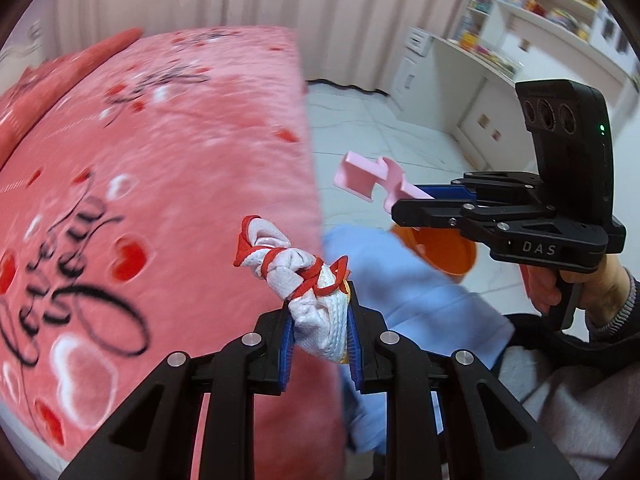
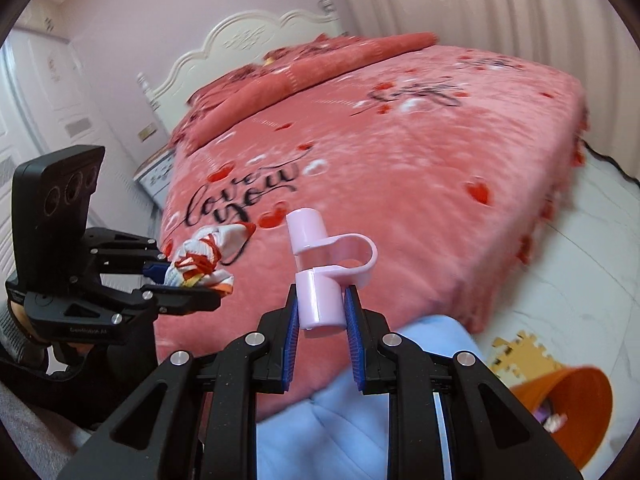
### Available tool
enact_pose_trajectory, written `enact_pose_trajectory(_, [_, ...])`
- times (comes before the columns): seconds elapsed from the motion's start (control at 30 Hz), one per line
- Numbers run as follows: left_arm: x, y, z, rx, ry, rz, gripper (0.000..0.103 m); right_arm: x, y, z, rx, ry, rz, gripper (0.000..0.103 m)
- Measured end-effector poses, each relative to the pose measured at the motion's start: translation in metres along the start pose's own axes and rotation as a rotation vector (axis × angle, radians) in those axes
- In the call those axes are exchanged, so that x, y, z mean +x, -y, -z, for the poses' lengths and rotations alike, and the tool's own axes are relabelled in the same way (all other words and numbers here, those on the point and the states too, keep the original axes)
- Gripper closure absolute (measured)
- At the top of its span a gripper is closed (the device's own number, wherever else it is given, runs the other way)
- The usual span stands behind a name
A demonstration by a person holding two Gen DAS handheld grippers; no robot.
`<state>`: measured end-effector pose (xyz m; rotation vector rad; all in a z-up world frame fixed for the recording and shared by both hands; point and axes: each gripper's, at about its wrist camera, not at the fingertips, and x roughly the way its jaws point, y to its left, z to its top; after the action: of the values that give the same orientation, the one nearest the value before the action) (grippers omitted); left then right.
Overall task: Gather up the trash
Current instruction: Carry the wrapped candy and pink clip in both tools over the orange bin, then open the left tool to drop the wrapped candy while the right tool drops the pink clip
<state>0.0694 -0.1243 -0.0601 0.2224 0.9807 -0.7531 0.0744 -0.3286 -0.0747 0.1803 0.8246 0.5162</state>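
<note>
1. Lying on the far left is a big bed [image 2: 400,152] with a fuzzy pink blanket [image 1: 168,168]. The blanket has red and white hearts and black curly writing on it.
2. At the head of the bed, in the right wrist view, stands a white headboard [image 2: 240,40], with pink pillows [image 2: 320,60] in front of it.
3. The left gripper [image 1: 320,332] is closed tight on a crumpled wrapper [image 1: 304,280]. The wrapper is white with red lines and a bit of orange. It sticks up from between the blue pads [image 1: 286,344], up in the air over the edge of the bed.
4. Under the grippers lies a light blue cloth [image 1: 420,300]. It rests against the side of the bed.
5. The right gripper [image 2: 320,304] is closed tight on a pink plastic clip [image 2: 324,272]. The clip has two short tubes joined by a curved loop. The bottom tube sits between the blue pads, and the rest pokes up.
6. A hand [image 1: 560,284] in a dark sleeve holds the handle of the right gripper.
7. An orange bin [image 2: 576,408] sits on the white floor [image 2: 580,260], low on the right. Small bits are inside it, too blurry to name.
8. A yellow foam mat piece [image 2: 520,352] lies on the floor just beside the bin.
9. White shelves [image 1: 540,8] with colourful things stand along the far right wall.
</note>
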Motion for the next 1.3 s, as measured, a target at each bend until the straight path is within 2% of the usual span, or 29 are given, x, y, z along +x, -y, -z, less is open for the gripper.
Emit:
enact_pose_trajectory(0.37, [0.07,0.094,-0.059,0.243,-0.052,0.15,0.079,-0.1,0.111,0.058,0.229,0.104,0.224,0.081])
enact_pose_trajectory(0.67, [0.142,0.165,-0.096,0.39,-0.125,0.268,0.079,-0.149,0.194,0.105,0.391,0.127,0.378,0.081])
enact_pose_trajectory(0.83, [0.179,0.19,-0.111,0.435,-0.174,0.308,0.079,-0.16,0.227,0.126,0.457,0.129,0.421,0.081])
enact_pose_trajectory(1.03, [0.214,0.207,-0.121,0.465,-0.226,0.314,0.079,-0.165,0.261,0.142,0.527,0.134,0.441,0.081])
enact_pose_trajectory(1.3, [0.249,0.218,-0.124,0.463,-0.301,0.32,0.077,-0.15,0.279,0.148,0.559,0.119,0.425,0.081])
